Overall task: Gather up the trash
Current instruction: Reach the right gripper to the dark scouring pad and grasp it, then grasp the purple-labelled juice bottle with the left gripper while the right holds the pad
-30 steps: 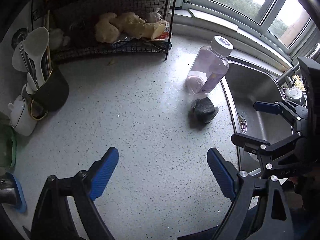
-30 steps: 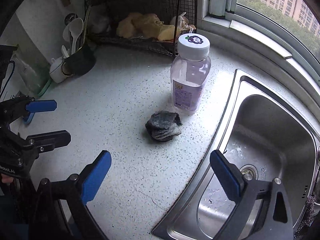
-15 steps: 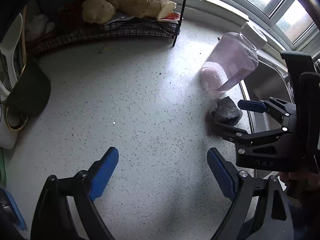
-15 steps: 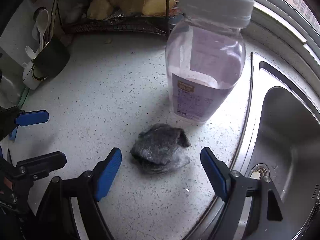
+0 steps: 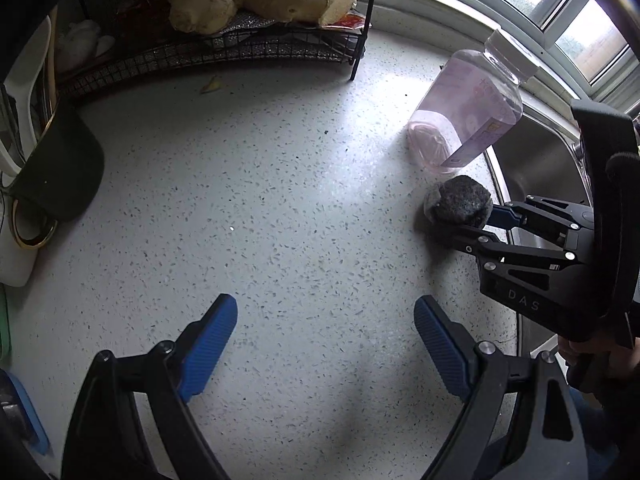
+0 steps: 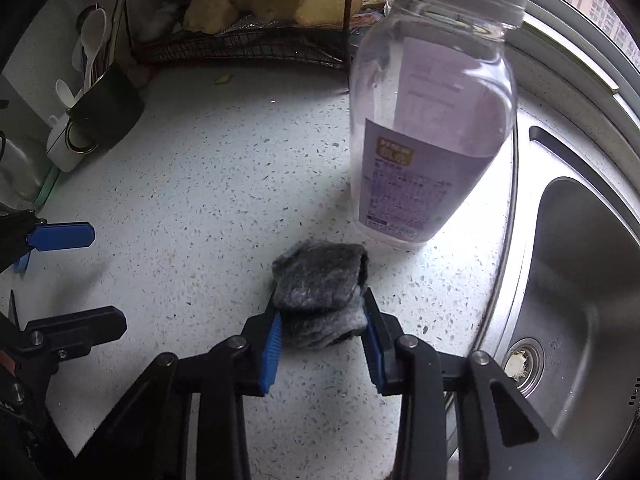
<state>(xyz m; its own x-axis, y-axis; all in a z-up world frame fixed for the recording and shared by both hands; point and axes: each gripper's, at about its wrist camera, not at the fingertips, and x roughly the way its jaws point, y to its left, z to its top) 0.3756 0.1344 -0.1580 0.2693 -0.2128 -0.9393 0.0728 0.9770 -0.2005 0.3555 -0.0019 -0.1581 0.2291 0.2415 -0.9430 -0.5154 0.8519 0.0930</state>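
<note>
A crumpled dark grey wad [image 6: 320,280] of trash lies on the speckled white counter [image 6: 208,200], just in front of a clear plastic bottle [image 6: 432,120] with a purple label and white cap. My right gripper [image 6: 322,332] is closing on the wad, and its blue pads press against both sides. In the left wrist view the wad [image 5: 460,200] sits between the right gripper's [image 5: 466,220] fingers at the right, beside the bottle [image 5: 468,116]. My left gripper [image 5: 324,316] hangs open over bare counter, holding nothing.
A steel sink [image 6: 580,280] lies right of the wad. At the back stands a black wire rack [image 5: 240,52] with yellow lumps on it, and a small yellow scrap [image 5: 211,86] lies before it. A dark utensil holder [image 5: 56,168] is at the left.
My right gripper came down over the grey wad and its jaws narrowed from wide apart onto its sides. The left gripper sank a little toward the counter and stayed open.
</note>
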